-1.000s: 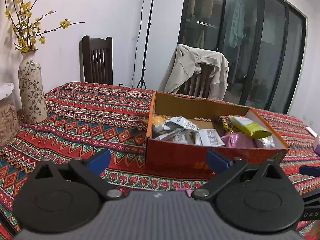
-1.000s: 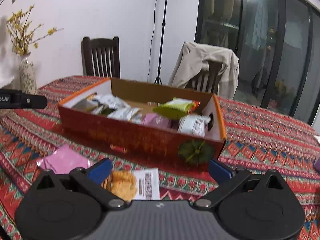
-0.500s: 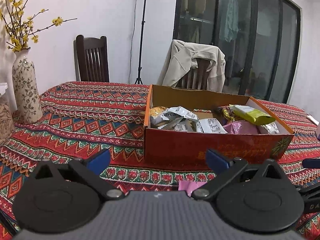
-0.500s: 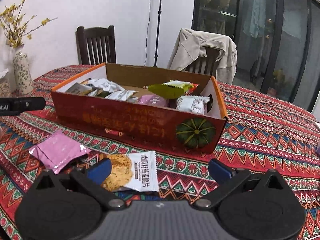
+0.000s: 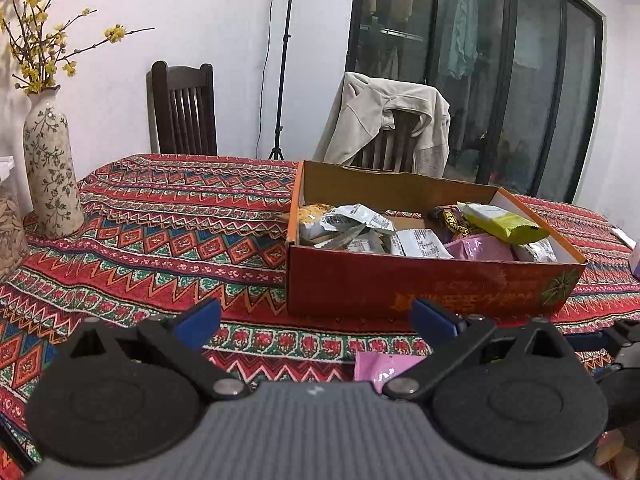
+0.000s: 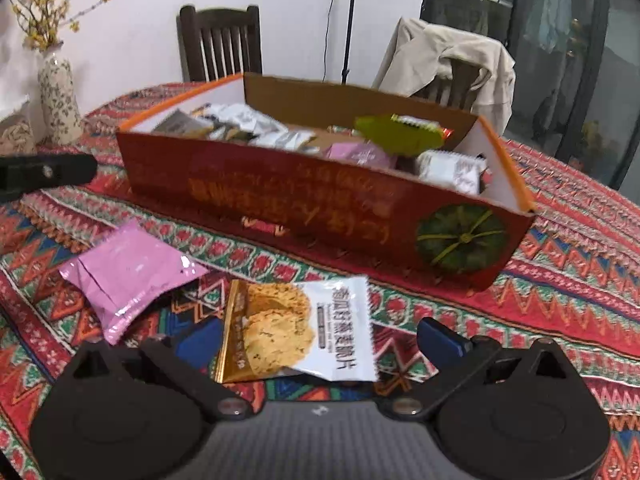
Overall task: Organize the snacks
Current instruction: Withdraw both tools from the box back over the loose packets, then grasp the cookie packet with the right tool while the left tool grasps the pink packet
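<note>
A red cardboard box (image 5: 420,288) with several snack packets inside stands on the patterned tablecloth; it also shows in the right wrist view (image 6: 280,200). A pink packet (image 6: 128,272) and a white-and-gold cookie packet (image 6: 296,328) lie on the cloth in front of the box. My right gripper (image 6: 316,340) is open, low over the cookie packet, which lies between its fingers. My left gripper (image 5: 316,320) is open and empty, facing the box, with the pink packet's edge (image 5: 384,366) just beyond its body.
A flowered vase (image 5: 50,172) stands at the table's left. Two chairs (image 5: 184,112) stand behind the table, one draped with a beige jacket (image 5: 384,120). The left gripper's tip (image 6: 44,170) shows at the left of the right wrist view.
My right gripper has lowered and moved forward over the cookie packet, which now sits between its fingers. My left gripper has drawn back slightly, showing more of the pink packet.
</note>
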`<action>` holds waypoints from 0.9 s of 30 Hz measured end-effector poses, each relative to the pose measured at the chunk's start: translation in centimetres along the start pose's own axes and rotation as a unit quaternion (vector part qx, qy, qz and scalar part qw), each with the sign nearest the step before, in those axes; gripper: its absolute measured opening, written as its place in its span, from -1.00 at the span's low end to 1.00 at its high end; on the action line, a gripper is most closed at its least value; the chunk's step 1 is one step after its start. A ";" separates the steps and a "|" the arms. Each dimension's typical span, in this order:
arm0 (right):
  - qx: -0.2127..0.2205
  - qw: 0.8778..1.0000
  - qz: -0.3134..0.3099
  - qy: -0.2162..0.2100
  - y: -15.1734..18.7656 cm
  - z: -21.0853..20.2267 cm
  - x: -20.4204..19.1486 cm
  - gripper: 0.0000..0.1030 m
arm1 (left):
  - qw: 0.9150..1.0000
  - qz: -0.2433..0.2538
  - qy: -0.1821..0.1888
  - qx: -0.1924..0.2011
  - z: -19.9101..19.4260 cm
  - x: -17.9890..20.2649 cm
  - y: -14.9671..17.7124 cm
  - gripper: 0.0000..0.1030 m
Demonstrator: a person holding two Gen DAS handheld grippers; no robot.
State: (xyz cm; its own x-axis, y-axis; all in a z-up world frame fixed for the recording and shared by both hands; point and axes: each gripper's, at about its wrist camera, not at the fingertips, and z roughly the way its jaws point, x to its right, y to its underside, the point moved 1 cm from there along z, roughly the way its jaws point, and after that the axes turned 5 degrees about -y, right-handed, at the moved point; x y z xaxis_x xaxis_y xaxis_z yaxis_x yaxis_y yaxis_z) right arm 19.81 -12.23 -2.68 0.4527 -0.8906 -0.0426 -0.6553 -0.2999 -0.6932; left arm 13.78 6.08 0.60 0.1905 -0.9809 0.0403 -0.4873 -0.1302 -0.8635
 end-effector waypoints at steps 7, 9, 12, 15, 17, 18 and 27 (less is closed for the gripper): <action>0.012 1.000 0.021 -0.007 0.1 0.5 0.4 1.00 | 1.000 -0.002 0.001 -0.004 0.2 0.0 0.0 1.00; 0.011 1.000 0.021 -0.007 0.1 0.5 0.3 1.00 | 1.000 -0.002 0.000 -0.005 0.2 0.0 0.0 1.00; 0.010 1.000 0.017 -0.012 0.0 0.5 0.5 1.00 | 1.000 -0.003 -0.001 -0.008 0.3 -0.1 0.1 1.00; 0.013 1.000 0.016 -0.018 0.1 0.2 0.4 0.88 | 1.000 -0.007 -0.006 -0.013 0.5 -0.2 0.1 1.00; 0.021 0.999 0.010 -0.024 0.1 -0.3 0.2 0.52 | 1.000 -0.010 -0.005 -0.017 0.6 -0.4 0.1 1.00; 0.023 0.999 0.009 -0.027 0.1 -0.5 0.2 0.38 | 1.000 -0.009 -0.006 -0.018 0.7 -0.4 0.1 1.00; 0.040 0.999 0.010 -0.022 0.8 -1.7 0.3 0.12 | 1.000 -0.004 -0.008 -0.023 1.0 -0.2 0.3 1.00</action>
State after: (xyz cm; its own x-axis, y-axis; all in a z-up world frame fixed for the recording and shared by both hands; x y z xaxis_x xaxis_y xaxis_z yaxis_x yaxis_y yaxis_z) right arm 18.33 -13.31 -2.02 0.4675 -0.8796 -0.0879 -0.6146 -0.2520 -0.7475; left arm 14.43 6.36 -0.15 0.2075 -0.9774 0.0397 -0.5236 -0.1453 -0.8395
